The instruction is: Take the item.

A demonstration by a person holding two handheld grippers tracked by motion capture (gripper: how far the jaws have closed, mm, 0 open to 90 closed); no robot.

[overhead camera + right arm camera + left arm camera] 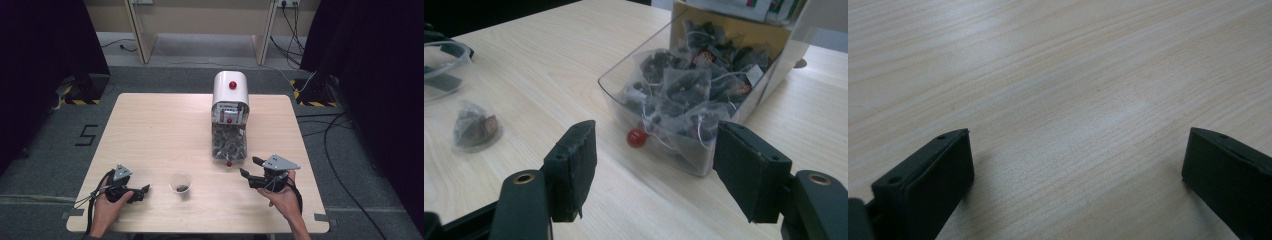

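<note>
A white dispenser (230, 92) with a red button stands at the table's far middle. Its clear drawer (229, 145) is pulled out toward me and holds several tea bags (694, 100); a red knob (636, 137) sits on the drawer's front. A clear plastic cup (180, 184) stands near the front edge with one tea bag (474, 127) in it. My right gripper (248, 167) hovers just right of the drawer's front, jaws open and empty, pointing at the knob (656, 160). My left gripper (146, 190) rests at the front left, open over bare wood (1078, 160).
The light wooden table (150, 130) has a wide bare stretch at its left and far-left. Cables (330, 135) run over the grey floor to the right of the table. Dark curtains hang at both sides.
</note>
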